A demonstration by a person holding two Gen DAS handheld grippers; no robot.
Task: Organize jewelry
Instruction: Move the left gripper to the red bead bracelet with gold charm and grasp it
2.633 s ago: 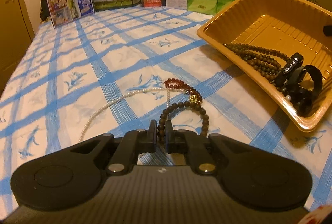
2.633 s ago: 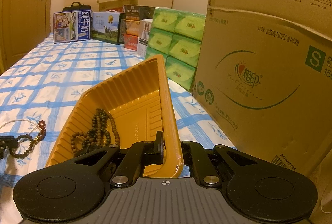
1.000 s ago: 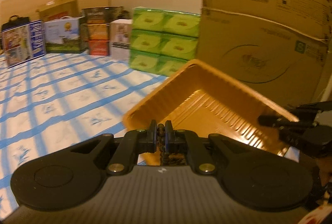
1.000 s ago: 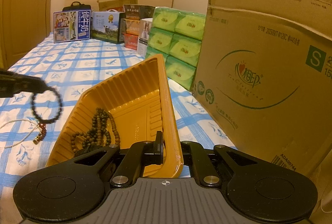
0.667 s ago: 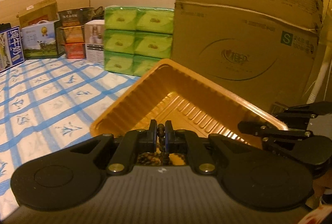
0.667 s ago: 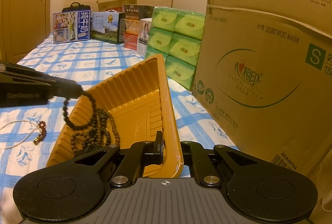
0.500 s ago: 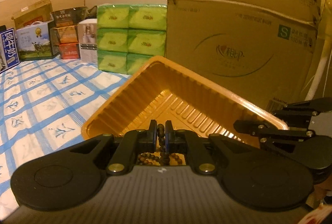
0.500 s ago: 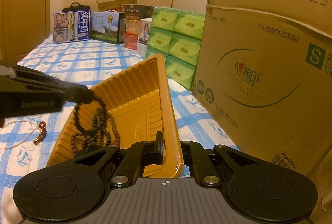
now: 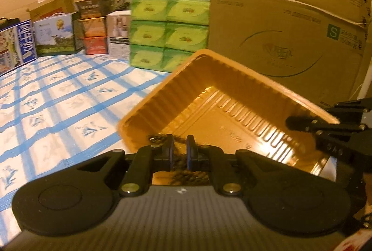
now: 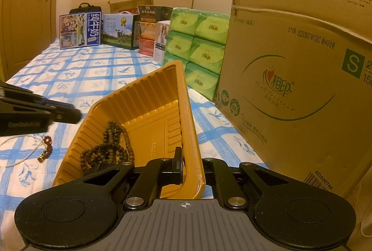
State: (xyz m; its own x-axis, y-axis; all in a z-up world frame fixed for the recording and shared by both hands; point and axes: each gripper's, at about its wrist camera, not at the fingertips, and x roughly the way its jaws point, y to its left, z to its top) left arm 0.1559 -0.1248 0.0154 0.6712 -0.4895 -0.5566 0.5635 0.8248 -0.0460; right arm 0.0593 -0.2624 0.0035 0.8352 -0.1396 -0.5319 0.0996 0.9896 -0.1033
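An orange plastic tray sits tilted on the blue-checked bedspread, with dark bead strands piled at its near end. My right gripper is shut on the tray's near rim. My left gripper hovers over the tray's left edge, jaws slightly apart, with blurred dark beads below them. It shows in the right wrist view at the tray's left, with nothing hanging from it. A red bead bracelet and a white pearl strand lie on the bedspread.
A large cardboard box stands right of the tray. Green tissue packs and several cartons line the back of the bed. A wooden door is at far left.
My left gripper carried the dark bead bracelet from the bedspread over the tray, then opened; the bracelet no longer hangs from it. My right gripper kept hold of the tray rim.
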